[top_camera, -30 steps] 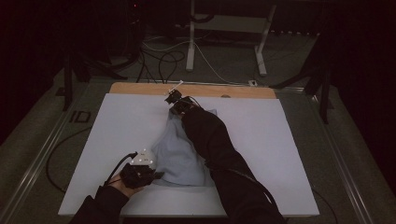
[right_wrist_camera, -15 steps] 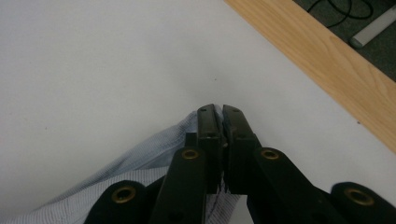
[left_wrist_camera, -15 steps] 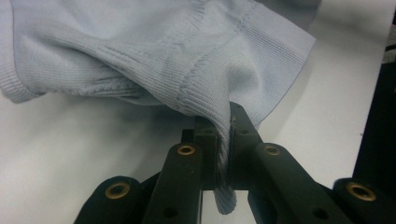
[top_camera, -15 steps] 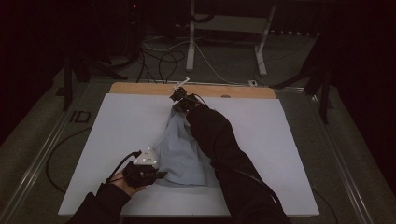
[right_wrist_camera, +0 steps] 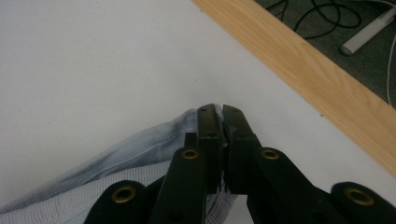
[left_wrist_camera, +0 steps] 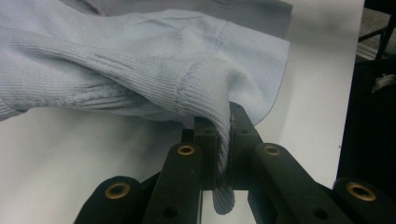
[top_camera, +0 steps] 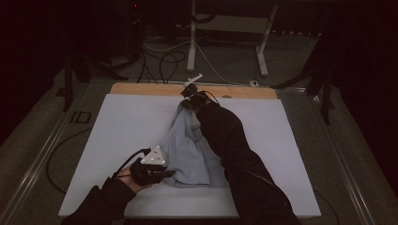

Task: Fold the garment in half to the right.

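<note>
Dim room, bright close-ups

The high view is dark and grainy: only the white surface (top_camera: 117, 136) catches light, the floor around it sinks into black. Both gripper views are evenly lit; the knit garment (left_wrist_camera: 140, 70) is sharp, its soft shadow lies beneath it, the nearest jaw parts slightly blurred.

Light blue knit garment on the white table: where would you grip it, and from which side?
Grip the light blue knit garment by its thick ribbed hem, one end per claw. The left claw pinches ribbed edge at the near corner, coming in low from the table's near-left; the right claw pinches the far tip from above. The ribbing gives firmer bite than the slack body.
</note>
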`<state>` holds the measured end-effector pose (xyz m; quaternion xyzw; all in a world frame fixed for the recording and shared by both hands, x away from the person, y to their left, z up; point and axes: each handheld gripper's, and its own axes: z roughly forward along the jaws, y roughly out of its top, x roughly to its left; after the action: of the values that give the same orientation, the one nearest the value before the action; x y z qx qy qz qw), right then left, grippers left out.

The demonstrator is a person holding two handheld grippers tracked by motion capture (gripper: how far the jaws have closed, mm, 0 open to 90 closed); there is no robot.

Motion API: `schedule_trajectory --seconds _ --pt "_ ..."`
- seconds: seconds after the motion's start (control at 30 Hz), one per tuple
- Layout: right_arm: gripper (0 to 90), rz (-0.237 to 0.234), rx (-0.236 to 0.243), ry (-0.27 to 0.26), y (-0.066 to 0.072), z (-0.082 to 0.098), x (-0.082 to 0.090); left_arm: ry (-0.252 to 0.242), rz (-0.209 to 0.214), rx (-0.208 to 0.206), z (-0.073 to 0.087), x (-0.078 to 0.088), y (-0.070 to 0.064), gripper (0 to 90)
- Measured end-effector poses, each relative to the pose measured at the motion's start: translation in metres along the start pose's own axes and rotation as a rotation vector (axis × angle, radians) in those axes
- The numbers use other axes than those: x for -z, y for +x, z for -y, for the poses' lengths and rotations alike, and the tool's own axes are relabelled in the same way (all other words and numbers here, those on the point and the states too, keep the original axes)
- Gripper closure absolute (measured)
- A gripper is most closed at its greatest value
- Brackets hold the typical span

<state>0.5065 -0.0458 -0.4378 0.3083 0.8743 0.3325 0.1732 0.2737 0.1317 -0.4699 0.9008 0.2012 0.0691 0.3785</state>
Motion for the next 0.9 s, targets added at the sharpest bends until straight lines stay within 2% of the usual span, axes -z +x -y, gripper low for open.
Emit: schedule_trajectory --seconds 0.27,0.53,0.63,0.9 --pt "87.3 0.010 -0.003 -0.016 -0.009 0.004 0.016 0.001 0.028 -0.031 -0.013 -0.004 0.000 86.9" --pt "87.3 0.025 -0.019 -0.036 -0.018 0.014 0.032 0.019 0.046 -0.099 -0.030 -0.008 -0.004 86.9" --pt "87.3 0.031 -0.023 -0.042 -0.021 0.017 0.036 0.017 0.052 -0.100 -0.034 -0.010 -0.005 86.9" --pt "87.2 0.036 -0.041 -0.066 -0.032 0.028 0.049 0.044 0.073 -0.149 -0.048 -0.023 -0.012 86.9"
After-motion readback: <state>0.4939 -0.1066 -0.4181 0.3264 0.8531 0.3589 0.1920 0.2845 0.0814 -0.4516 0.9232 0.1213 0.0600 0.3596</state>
